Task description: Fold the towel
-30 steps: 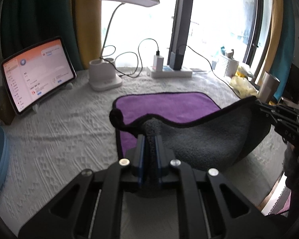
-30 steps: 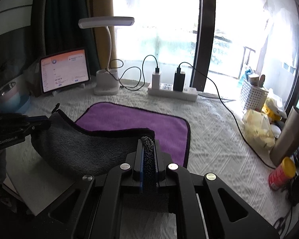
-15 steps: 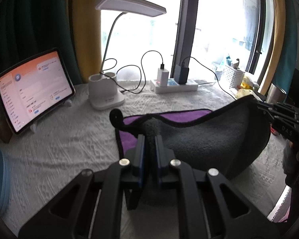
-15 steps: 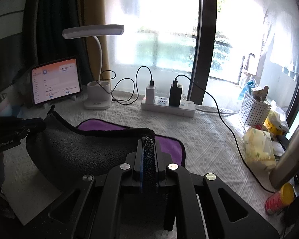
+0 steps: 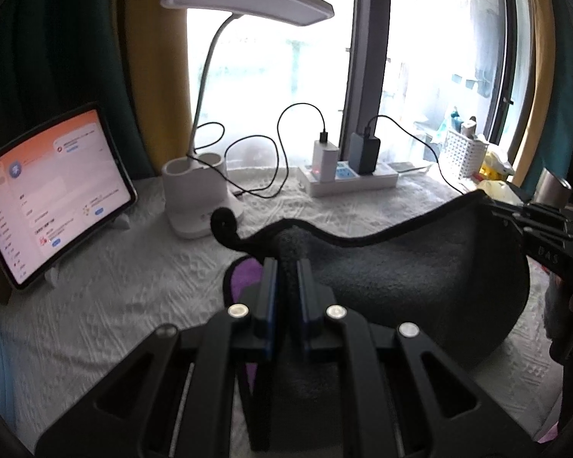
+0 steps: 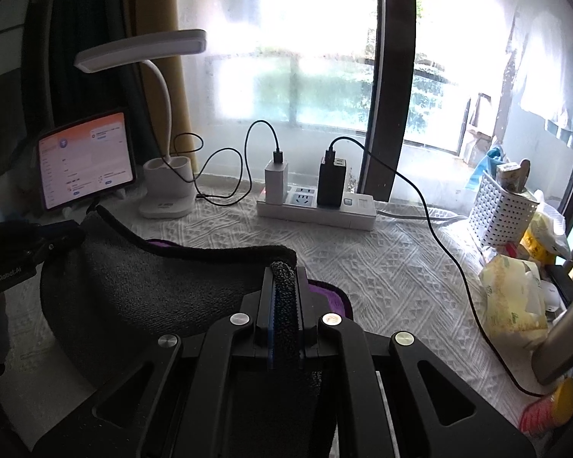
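The towel (image 5: 408, 278) is purple on one face and grey on the other, with a black hem. My left gripper (image 5: 286, 263) is shut on one corner of it. My right gripper (image 6: 284, 278) is shut on the other corner, and also shows at the right of the left wrist view (image 5: 531, 221). The grey face (image 6: 152, 286) hangs between them, lifted and carried over the rest of the towel. Only slivers of purple (image 5: 244, 271) (image 6: 336, 297) show beneath. My left gripper shows at the left of the right wrist view (image 6: 57, 240).
On the white textured tablecloth (image 5: 133, 282) stand a lit tablet (image 5: 46, 198), a white desk lamp (image 5: 198, 194), and a power strip with chargers (image 6: 317, 206). A white basket (image 6: 500, 210), bags, a metal cup (image 6: 561, 332) and a red can (image 6: 550, 408) crowd the right side.
Both grippers have carried the towel's near edge up and toward the window. The grey face now covers nearly all the purple that showed before.
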